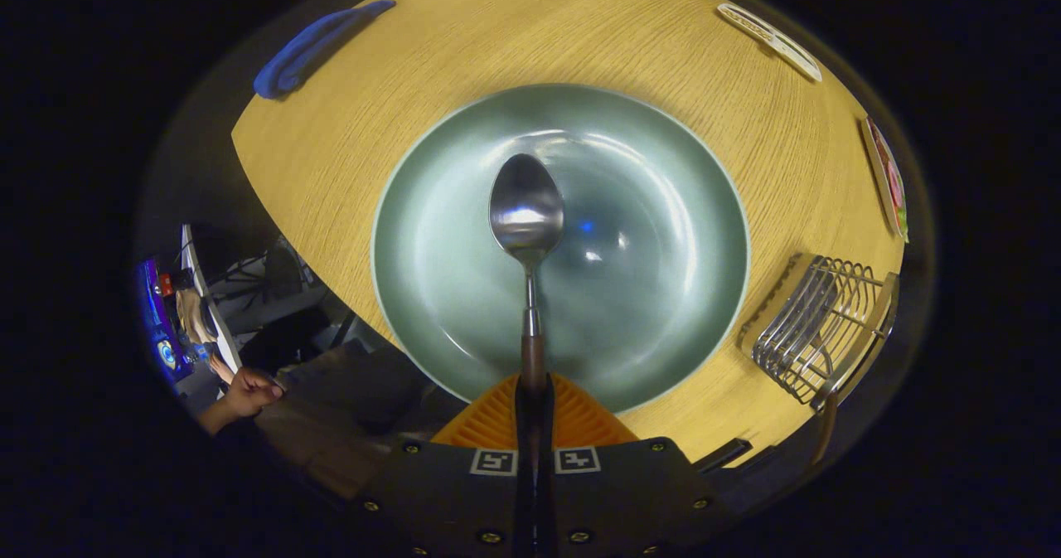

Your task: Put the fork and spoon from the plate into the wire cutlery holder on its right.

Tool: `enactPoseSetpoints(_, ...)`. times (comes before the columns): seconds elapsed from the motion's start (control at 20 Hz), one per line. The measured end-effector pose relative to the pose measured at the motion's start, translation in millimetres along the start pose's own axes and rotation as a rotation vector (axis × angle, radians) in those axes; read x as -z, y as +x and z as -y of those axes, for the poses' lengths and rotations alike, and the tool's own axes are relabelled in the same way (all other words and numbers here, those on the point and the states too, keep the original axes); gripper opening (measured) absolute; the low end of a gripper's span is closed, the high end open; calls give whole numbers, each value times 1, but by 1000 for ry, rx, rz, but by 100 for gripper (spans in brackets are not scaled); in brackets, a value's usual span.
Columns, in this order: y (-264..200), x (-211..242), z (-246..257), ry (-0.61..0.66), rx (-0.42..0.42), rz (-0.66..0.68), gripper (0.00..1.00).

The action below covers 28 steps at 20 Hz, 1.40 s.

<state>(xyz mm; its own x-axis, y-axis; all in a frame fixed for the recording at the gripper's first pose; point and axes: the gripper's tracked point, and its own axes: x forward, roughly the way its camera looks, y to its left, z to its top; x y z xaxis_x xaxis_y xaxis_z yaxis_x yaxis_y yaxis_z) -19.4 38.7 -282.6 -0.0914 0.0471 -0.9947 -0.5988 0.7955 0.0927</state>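
A metal spoon (526, 214) with a brown wooden handle sticks straight out from my gripper (532, 392), whose two fingers are shut on the handle. The spoon's bowl hangs over the middle of a grey-green plate (663, 210) on the wooden table (348, 152). To the right of the plate stands the wire cutlery holder (816, 326), and the brown handle of another utensil (826, 434) pokes out of its near side.
A blue cloth (315, 44) lies at the table's far left corner. Flat cards (771, 40) and a small picture card (887, 177) lie along the far right edge. A person's hand (249, 392) shows below the table's left edge.
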Motion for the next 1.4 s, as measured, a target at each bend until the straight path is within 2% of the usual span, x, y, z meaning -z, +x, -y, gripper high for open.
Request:
enactPoseSetpoints(0.2, -31, 13, 12, -26, -8, -24, 2)
enactPoseSetpoints(0.4, -56, 20, 31, -27, 21, -18, 2)
enactPoseSetpoints(0.75, -111, 65, 62, -30, 25, -96, 2)
enactPoseSetpoints(0.9, -133, 79, 78, -1, 20, -108, 2)
enactPoseSetpoints(1.15, -164, 101, 122, 57, 61, -156, 2)
enactPoseSetpoints(1.4, -169, 111, 152, 87, 84, -229, 2)
